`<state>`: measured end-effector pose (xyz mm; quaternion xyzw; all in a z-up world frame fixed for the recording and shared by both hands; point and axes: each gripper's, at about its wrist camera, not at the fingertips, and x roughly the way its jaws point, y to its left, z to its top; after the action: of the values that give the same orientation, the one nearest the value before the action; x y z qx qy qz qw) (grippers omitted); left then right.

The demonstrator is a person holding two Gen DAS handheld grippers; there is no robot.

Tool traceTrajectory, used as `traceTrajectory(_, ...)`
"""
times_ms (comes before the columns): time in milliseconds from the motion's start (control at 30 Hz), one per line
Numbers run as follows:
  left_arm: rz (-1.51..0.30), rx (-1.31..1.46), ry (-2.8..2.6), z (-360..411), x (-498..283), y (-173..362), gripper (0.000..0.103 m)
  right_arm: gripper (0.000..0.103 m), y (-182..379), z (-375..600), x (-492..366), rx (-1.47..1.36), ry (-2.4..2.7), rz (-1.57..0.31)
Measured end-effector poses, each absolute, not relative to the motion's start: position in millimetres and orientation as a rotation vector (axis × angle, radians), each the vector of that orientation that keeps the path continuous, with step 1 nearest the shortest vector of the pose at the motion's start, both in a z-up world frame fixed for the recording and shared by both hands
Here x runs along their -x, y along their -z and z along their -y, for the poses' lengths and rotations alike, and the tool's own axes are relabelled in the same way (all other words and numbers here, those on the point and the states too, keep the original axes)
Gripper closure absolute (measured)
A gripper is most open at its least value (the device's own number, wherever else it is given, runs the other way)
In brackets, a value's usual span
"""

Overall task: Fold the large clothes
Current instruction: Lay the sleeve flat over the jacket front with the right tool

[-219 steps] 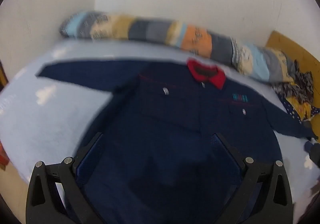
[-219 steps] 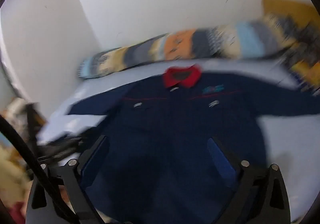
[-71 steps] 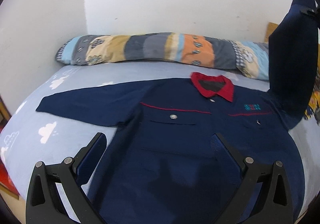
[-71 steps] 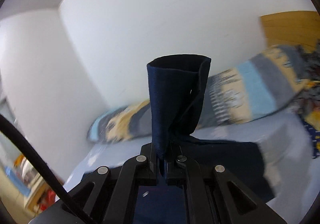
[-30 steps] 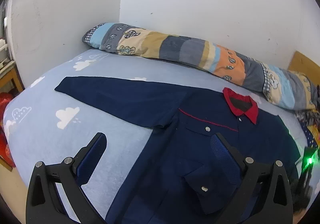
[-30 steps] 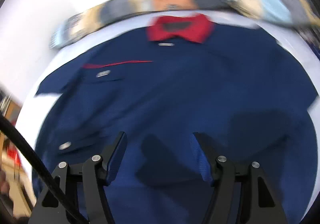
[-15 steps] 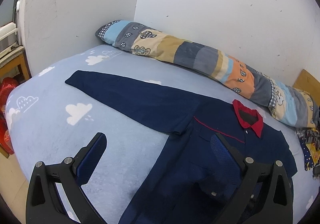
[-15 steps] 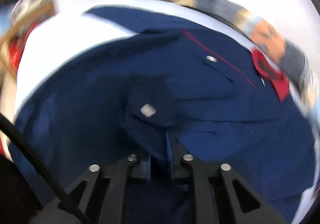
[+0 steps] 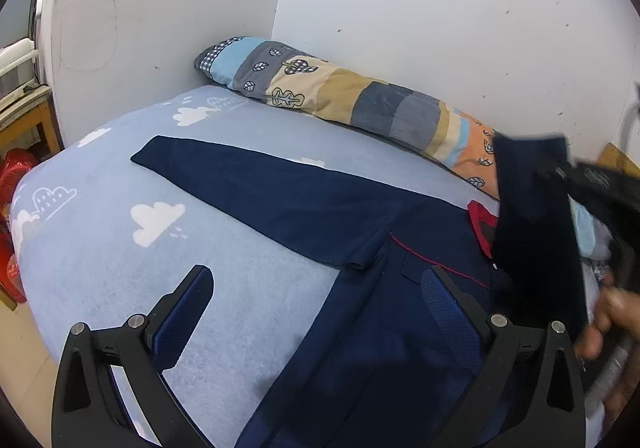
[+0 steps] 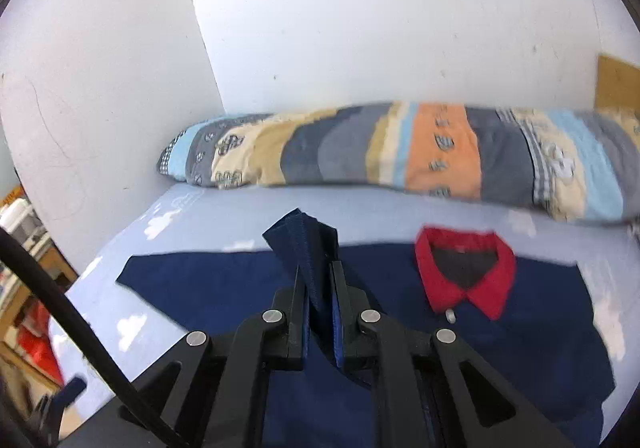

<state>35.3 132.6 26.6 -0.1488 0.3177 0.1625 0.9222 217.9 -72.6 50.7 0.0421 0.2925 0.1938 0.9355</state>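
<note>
White corner walls (image 9: pixel 400 7), cloud-print blue bed (image 9: pixel 100 248), patchwork bolster pillow (image 9: pixel 360 103), wooden table (image 9: pixel 36 119)

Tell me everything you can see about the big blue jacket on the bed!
The jacket is dark navy cloth with a red collar, thin red piping across the chest and a small silver snap under the collar. It lies front up on the light blue cloud-print bedsheet. One long sleeve stretches flat toward the patchwork pillow. The right gripper is pinched shut on a fold of its navy cloth, lifting it. The left gripper hovers open above it.
</note>
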Motion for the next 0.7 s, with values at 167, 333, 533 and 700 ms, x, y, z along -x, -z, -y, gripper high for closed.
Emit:
traceTrajectory(167, -0.661, 0.307, -0.330, -134.8, -36.6, -24.5, 0.000, 0.094, 14.9, 9.2, -258.0, 0.025, -0.338, -0.693)
traceTrajectory(333, -0.675, 0.301, -0.311, -134.5, -39.8, -22.2, 0.000, 0.085, 121.6, -17.7, -290.4, 0.091, -0.315, -0.969)
traceTrajectory(533, -0.676, 0.294, -0.306, -133.6, -39.7, -22.3, 0.000, 0.031, 84.5, 22.2, -276.1, -0.091, -0.570, -0.916)
traceTrajectory(700, -0.679, 0.302, -0.318, -136.3, -38.8, -22.0, 0.000, 0.025, 45.9, 112.1, -268.4, -0.087, -0.438, -0.802)
